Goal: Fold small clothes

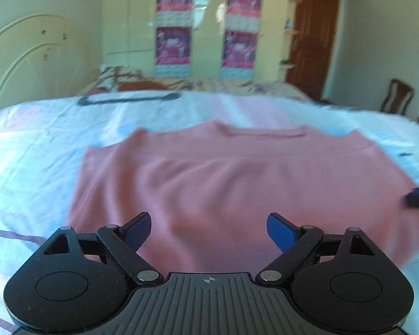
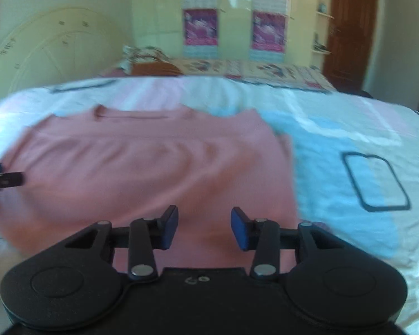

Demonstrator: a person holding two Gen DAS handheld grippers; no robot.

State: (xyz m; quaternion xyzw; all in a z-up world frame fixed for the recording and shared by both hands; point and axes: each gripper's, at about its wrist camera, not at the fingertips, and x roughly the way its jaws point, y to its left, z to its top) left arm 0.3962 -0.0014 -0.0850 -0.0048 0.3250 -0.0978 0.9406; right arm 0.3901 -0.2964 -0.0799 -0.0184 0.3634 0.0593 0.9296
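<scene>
We see a bedsheet in pale blue, white and pink patches, printed with dark rounded outlines — one toward the bed's right edge, another near its far left. Beyond the sheet's far edge lies a floral cover with a patterned pillow at the far left corner. Behind stands a cream headboard, a pale wardrobe bearing four pink-purple posters, and a brown door; a wooden chair sits past the right edge.
</scene>
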